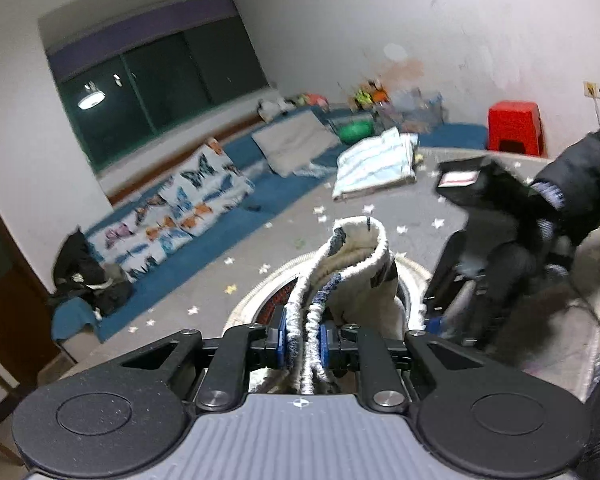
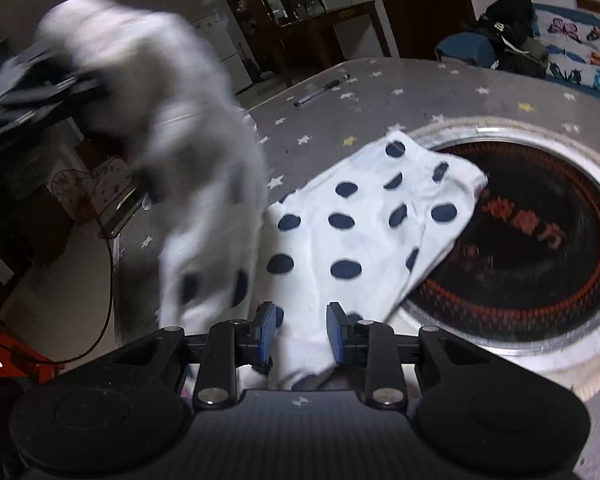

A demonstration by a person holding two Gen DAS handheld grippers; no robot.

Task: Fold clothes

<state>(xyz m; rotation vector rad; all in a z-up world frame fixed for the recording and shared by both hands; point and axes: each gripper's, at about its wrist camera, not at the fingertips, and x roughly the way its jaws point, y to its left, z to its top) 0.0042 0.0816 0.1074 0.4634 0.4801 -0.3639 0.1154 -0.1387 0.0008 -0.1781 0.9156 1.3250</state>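
Observation:
A white garment with dark blue dots (image 2: 364, 224) lies partly on the grey star-print table cover (image 2: 380, 92) and partly over a round cooker plate. My left gripper (image 1: 304, 340) is shut on the garment's bunched elastic edge (image 1: 356, 256) and holds it up off the table. In the right wrist view that lifted part (image 2: 188, 132) is a blurred white mass at the left. My right gripper (image 2: 300, 338) is closed on the garment's near end, with white cloth filling the gap between its blue pads. In the left wrist view, a hand in a black sleeve (image 1: 580, 184) holds the right gripper's body (image 1: 496, 264).
A round cooker plate (image 2: 532, 248) with a metal rim is set into the table. A pen (image 2: 324, 88) lies on the far side. A folded striped cloth (image 1: 376, 164) rests at the table's far edge. A red stool (image 1: 516, 128) and butterfly-print bedding (image 1: 172, 208) are on the floor beyond.

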